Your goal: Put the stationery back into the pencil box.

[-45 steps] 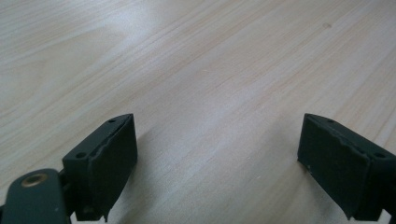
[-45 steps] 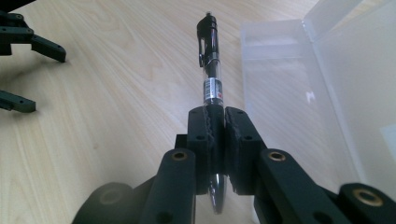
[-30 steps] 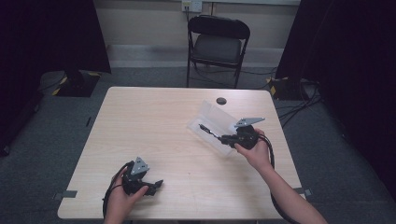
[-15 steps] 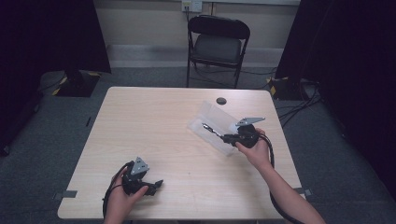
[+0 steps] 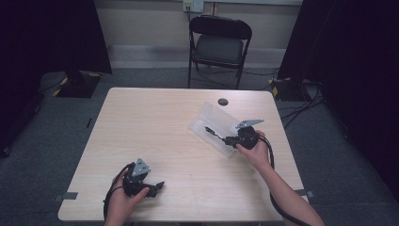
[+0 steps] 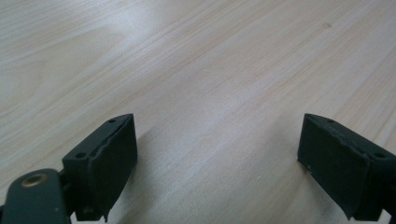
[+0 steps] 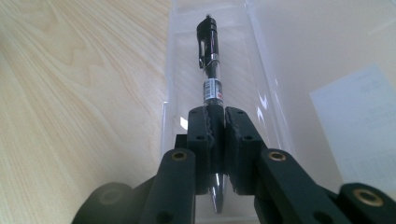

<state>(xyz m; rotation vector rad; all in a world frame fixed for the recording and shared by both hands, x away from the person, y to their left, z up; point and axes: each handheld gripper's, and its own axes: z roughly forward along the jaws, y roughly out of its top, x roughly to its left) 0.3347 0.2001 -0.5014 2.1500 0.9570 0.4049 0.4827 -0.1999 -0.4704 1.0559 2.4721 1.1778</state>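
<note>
A clear plastic case (image 5: 212, 123) lies open on the right half of the wooden table (image 5: 155, 127), its lid leaning back. My right gripper (image 5: 225, 139) is shut on a black pen (image 5: 211, 132) and holds it over the case's tray. In the right gripper view the pen (image 7: 210, 70) points away along the tray (image 7: 175, 79), clamped at its lower barrel between the pads (image 7: 201, 135). My left gripper (image 5: 157, 187) rests near the table's front left edge. In the left gripper view its jaws stand wide apart over bare wood, with one pad (image 6: 105, 158) at the left and nothing between them.
A small dark round disc (image 5: 223, 101) lies on the table behind the case. A black folding chair (image 5: 219, 44) stands beyond the far edge. Cables (image 5: 301, 101) run over the floor at the right. A white label (image 7: 359, 116) shows on the case's lid.
My right gripper has sunk a little toward the case's tray with the pen in it. The left gripper has kept still.
</note>
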